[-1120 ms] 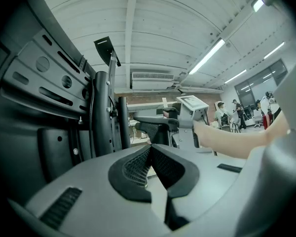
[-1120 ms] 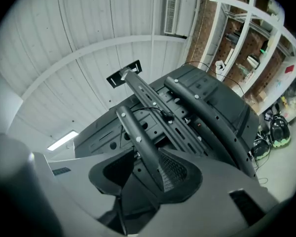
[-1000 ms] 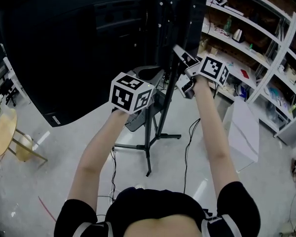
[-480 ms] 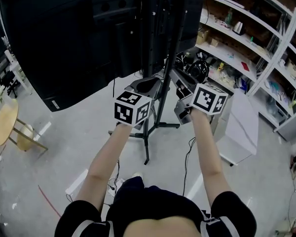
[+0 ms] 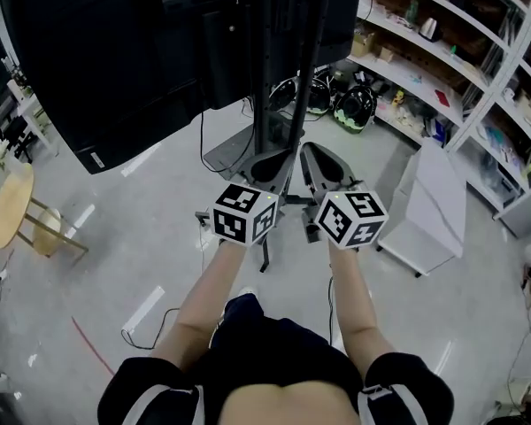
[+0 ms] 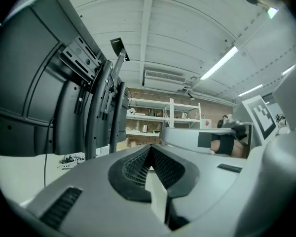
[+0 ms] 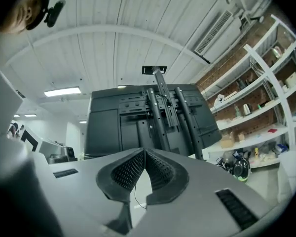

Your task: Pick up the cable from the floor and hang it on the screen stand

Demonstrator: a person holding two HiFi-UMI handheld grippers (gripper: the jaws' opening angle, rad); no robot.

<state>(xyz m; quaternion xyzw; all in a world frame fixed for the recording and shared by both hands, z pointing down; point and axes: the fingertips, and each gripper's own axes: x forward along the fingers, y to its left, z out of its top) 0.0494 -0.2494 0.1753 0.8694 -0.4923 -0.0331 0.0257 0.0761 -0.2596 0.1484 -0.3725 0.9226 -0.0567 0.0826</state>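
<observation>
Cable (image 5: 166, 317): judged light, thin and limp. It should sag and slide out of a loose pinch, so it is best taken near mid-length with the pads pressed hard, never by a plug end.
Head view, cable's place: thin dark cables lie on the floor (image 5: 106, 237), one just left of the person's legs and well apart from both grippers. I cannot tell which one the task means. None shows draped on the screen stand (image 5: 281, 69).
Head view, grippers: the left gripper (image 5: 270, 160) and right gripper (image 5: 317, 165) sit side by side, low in front of the stand's foot.
Head view, change: a second ago both were raised beside the stand's pole, the right one higher. Now both are lower and nearer the body.
Left gripper view: the jaws meet at their tips (image 6: 150, 149) with nothing between them. The stand and the back of the screen rise ahead on the left.
Right gripper view: the jaws have just been closing and now meet at their tips (image 7: 144, 153), gripping nothing. A thin dark line shows in the gap under the pads; I cannot tell what it is.
</observation>
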